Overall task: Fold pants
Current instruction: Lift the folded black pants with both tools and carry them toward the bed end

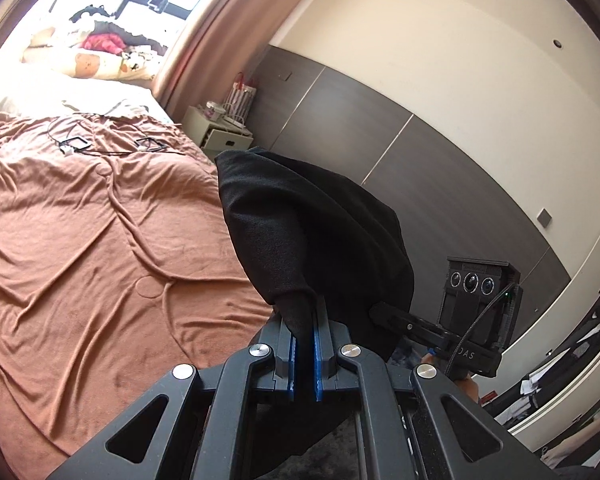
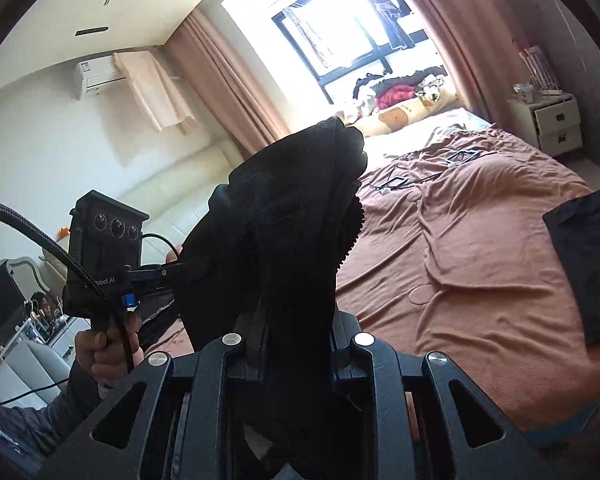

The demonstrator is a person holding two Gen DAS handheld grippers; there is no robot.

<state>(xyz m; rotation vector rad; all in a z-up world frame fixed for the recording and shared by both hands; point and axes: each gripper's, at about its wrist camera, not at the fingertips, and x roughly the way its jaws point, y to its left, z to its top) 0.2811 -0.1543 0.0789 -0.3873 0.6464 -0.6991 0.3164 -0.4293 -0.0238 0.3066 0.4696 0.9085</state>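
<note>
Two grippers hold one pair of black pants (image 1: pixel 316 232) up in the air over the foot of the bed (image 1: pixel 100 240), clear of its brown cover. In the left wrist view our left gripper (image 1: pixel 305 320) has its blue-padded jaws drawn narrow on a pinch of the cloth, which bulges up and forward from the fingers. In the right wrist view our right gripper (image 2: pixel 296 320) is buried in a thicker bunch of the same pants (image 2: pixel 284 220); the jaws seem closed on it, though the fabric hides the pads. A toothed zipper edge runs down the right side of that bunch.

Each camera sees the other gripper just beside the cloth, so the two grips sit close together and the pants hang gathered between and below us, not stretched. We cannot tell the long axis of the garment from here; most of it drops out of view under the grippers. The bed lies ahead and below both grippers, and neither is clearly nearer to it. We judge that the coming move turns on spreading the grips apart and lowering the pants forward onto the cover.

Another dark cloth (image 2: pixel 588 264) lies at the bed's right edge. Cables (image 1: pixel 100 144) lie farther up the bed, near the pillows. The left gripper's body reads "bot.AI" in part; the right one shows letters ending in "AS".
</note>
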